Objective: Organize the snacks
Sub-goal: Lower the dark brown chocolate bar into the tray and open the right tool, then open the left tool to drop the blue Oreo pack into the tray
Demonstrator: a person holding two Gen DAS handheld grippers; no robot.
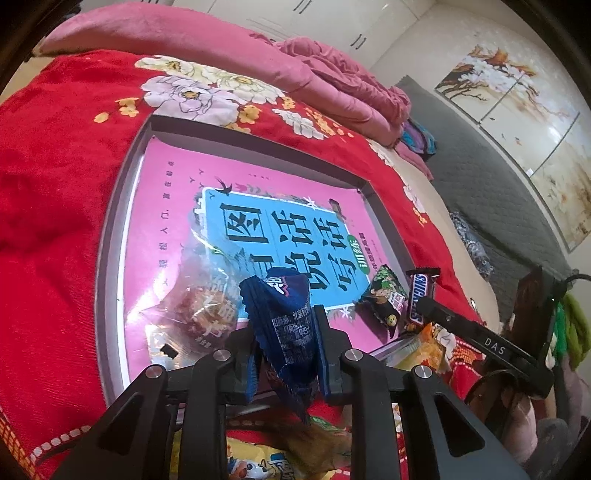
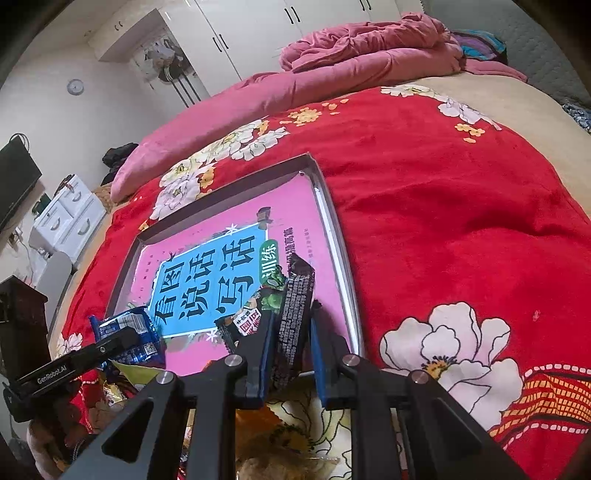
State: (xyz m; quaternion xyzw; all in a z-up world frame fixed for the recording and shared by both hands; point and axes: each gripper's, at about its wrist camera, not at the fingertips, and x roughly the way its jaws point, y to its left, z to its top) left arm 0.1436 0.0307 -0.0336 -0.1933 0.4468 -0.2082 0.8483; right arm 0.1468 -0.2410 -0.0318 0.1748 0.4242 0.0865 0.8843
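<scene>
Two snacks are held pinched above the tray's [image 1: 122, 206] near edge, presumably for placing inside: a blue packet [image 1: 284, 325] by the left gripper [image 1: 286, 354], a Snickers bar [image 2: 295, 317] by the right gripper [image 2: 291, 354].

We note a red floral blanket [image 2: 443, 206]; a pink quilt [image 2: 332, 59]; white wardrobes [image 2: 258, 26]; possibly a television [image 2: 16, 177].

"SNICKERS" is printed on the brown bar [image 1: 419, 295] by the tray edge. "DAS" is marked on the right gripper's [image 1: 424, 306] black arm. "GenRobot.AI" is marked on the left gripper's [image 2: 125, 341] arm. Large Chinese chars. incl. "训练" are printed on the pink book [image 2: 236, 273].
</scene>
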